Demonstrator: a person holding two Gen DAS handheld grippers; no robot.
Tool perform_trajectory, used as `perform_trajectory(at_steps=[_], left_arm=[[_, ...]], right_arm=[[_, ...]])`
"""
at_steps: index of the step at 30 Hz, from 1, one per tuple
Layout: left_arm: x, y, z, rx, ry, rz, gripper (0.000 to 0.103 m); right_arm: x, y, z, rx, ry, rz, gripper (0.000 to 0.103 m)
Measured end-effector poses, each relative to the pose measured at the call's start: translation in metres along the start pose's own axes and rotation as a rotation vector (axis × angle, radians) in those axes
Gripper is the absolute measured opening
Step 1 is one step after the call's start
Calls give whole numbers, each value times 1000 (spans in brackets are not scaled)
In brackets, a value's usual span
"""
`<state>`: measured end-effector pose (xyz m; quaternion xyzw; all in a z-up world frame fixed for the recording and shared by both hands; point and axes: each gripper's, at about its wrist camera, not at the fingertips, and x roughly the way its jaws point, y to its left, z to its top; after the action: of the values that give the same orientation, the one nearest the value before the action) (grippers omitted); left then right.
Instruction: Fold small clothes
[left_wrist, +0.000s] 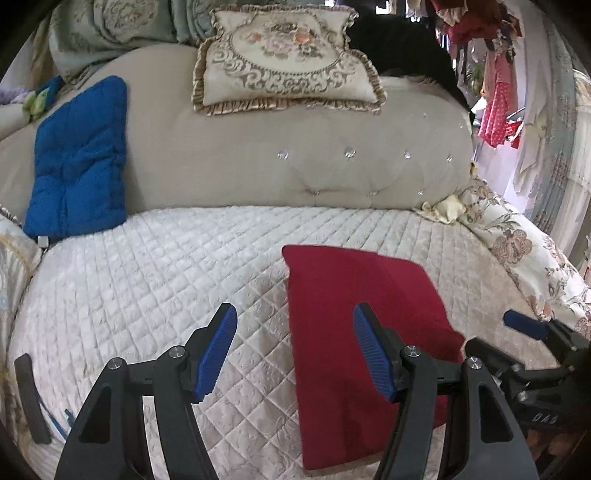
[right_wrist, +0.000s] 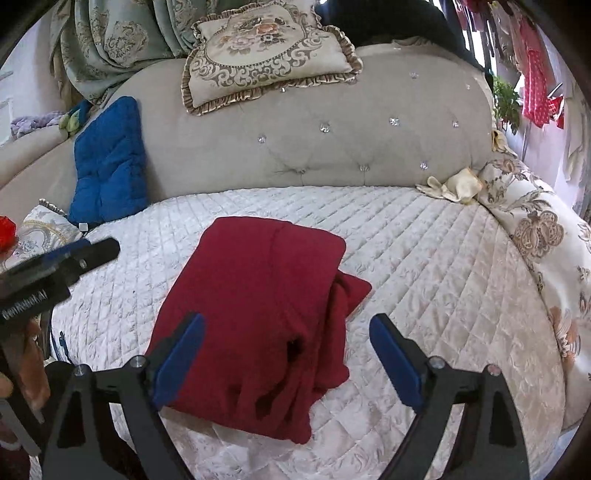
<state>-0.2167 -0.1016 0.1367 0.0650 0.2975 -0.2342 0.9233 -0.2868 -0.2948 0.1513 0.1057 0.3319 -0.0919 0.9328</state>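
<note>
- Folded red garment (right_wrist: 255, 314) lies on the quilted bed (right_wrist: 424, 258)
- Right gripper (right_wrist: 286, 354) jaws open, straddling its near edge
- Left gripper (left_wrist: 293, 354) jaws open, garment's left edge between them, ungripped

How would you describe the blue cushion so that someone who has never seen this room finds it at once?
Start at the white quilted seat and look up to the beige tufted backrest. The blue cushion leans upright against its left end. It is plain, bright blue and stitched into padded squares, unlike the flowered, ruffled pillow on top of the backrest.
</note>
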Motion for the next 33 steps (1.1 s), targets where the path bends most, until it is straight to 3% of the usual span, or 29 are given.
perform_trajectory(at_steps=[33], left_arm=[[10, -2, -7, 49, 28, 28, 44]], right_arm=[[14, 10, 1, -5, 56, -16, 93]])
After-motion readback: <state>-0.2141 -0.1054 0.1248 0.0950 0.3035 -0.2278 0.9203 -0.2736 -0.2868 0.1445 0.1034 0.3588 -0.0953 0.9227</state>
